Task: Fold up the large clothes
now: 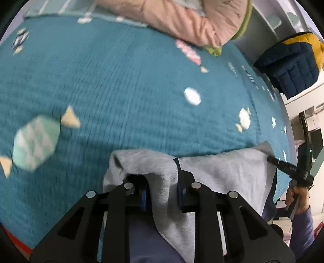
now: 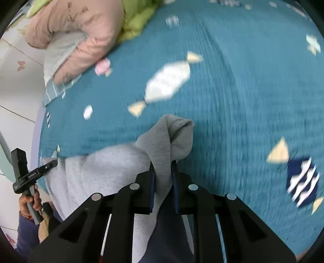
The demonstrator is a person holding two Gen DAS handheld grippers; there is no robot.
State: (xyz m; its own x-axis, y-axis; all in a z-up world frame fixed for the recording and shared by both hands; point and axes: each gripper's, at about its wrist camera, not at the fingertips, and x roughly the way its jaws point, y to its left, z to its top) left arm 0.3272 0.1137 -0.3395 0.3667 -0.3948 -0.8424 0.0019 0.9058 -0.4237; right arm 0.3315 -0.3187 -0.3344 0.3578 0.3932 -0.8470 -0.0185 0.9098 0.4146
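Observation:
A grey fleece garment [image 1: 222, 174] hangs stretched between my two grippers above a teal bedspread [image 1: 121, 81]. My left gripper [image 1: 162, 182] is shut on one bunched corner of it. My right gripper [image 2: 163, 178] is shut on the other corner, where the grey garment [image 2: 168, 137] sticks up in a fold between the fingers. The right gripper also shows at the right edge of the left wrist view [image 1: 271, 159]. The left gripper shows at the left edge of the right wrist view [image 2: 54, 162]. The rest of the garment droops below, out of sight.
The teal bedspread [image 2: 243, 101] has candy-shaped prints. A pink and green padded jacket [image 1: 192, 18] lies at the far side, also in the right wrist view [image 2: 85, 30]. A navy and yellow jacket [image 1: 293, 66] sits beyond the bed's right edge. The views are blurred.

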